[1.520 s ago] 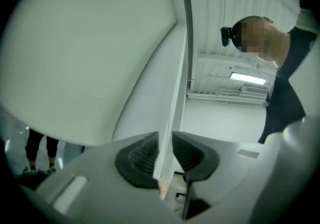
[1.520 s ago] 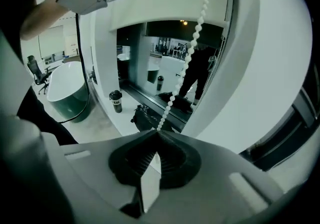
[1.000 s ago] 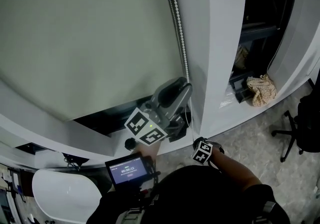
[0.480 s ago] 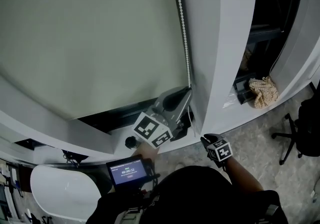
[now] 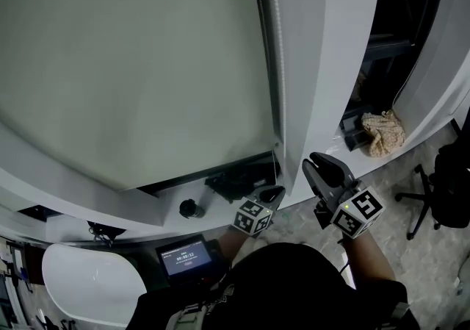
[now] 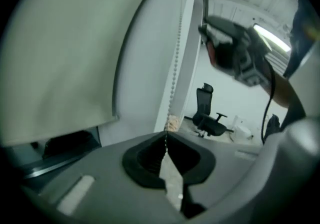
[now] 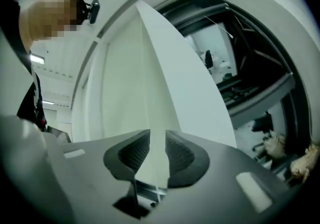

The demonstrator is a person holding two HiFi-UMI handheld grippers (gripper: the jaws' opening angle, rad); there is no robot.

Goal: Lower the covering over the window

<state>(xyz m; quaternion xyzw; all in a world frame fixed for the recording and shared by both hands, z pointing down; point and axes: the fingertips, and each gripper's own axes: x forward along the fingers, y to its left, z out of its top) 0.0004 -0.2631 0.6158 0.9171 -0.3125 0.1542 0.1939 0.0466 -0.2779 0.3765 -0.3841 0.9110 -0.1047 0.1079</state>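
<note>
Two pairs of fingers, and only one is doing any work.

Head view: the roller blind point(image 5: 132, 64) covers most of the window. Its hem stops just above a dark gap over the sill point(image 5: 81, 200). The bead chain point(image 5: 276, 56) hangs along the blind's right edge. Your left gripper point(image 5: 273, 192) sits low by the sill, and your right gripper point(image 5: 317, 165) is held higher, in front of the white column point(image 5: 323, 64).

Left gripper view: the fingers point(image 6: 145, 155) have just been closing and are clenched on the bead chain, which rises taut from between their tips.

Right gripper view: the fingers point(image 7: 131, 155) have just been opening and stand released, with pale wall behind the gap (a thin pale line runs there, but I cannot tell whether it is the chain).

The chain looks light, thin and limp, and its small smooth beads will probably slip unless one seats between the ribbed pads. Take hold high on the chain itself and pull straight down along its line. The blind fabric looks soft and easily creased, so leave it alone.
</note>
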